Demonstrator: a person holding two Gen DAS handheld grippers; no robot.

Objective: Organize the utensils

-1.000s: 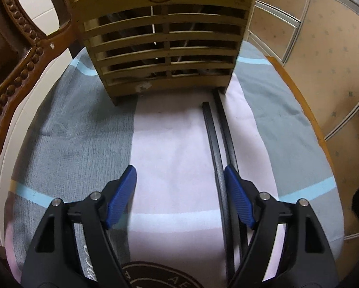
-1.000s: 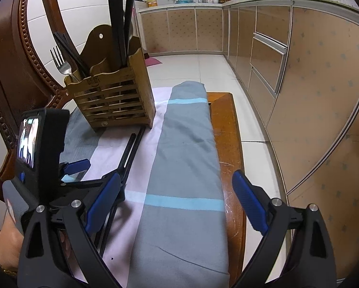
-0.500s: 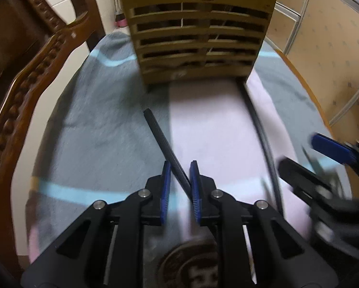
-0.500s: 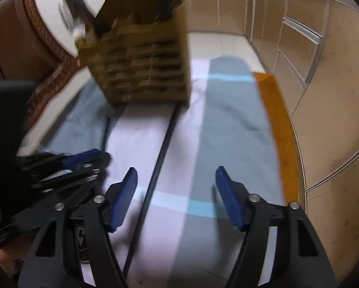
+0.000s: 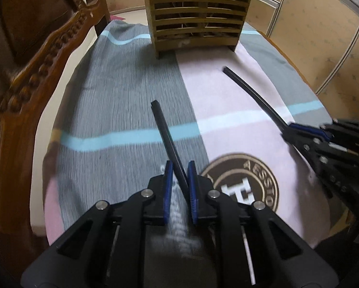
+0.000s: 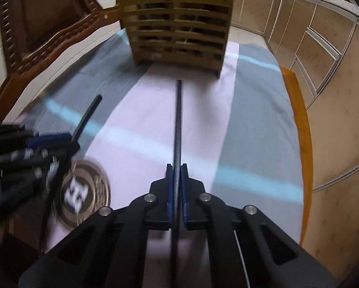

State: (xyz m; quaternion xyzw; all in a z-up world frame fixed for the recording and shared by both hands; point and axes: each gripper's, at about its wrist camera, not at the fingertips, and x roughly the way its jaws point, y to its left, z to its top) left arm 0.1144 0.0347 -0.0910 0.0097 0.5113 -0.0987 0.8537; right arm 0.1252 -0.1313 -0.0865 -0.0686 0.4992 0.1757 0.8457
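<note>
Chopsticks that lay side by side on the pink and grey cloth (image 5: 227, 100) in front of the slatted wooden holder (image 5: 198, 12) a second ago are now apart, one in each gripper. Left gripper (image 5: 179, 180), wide open back then, has its jaws closing on one black chopstick (image 5: 165, 132), which juts forward over the grey stripe. Right gripper (image 6: 177, 182), also wide before, is clamped on the other chopstick (image 6: 178, 124), whose tip points at the holder's base.
</note>
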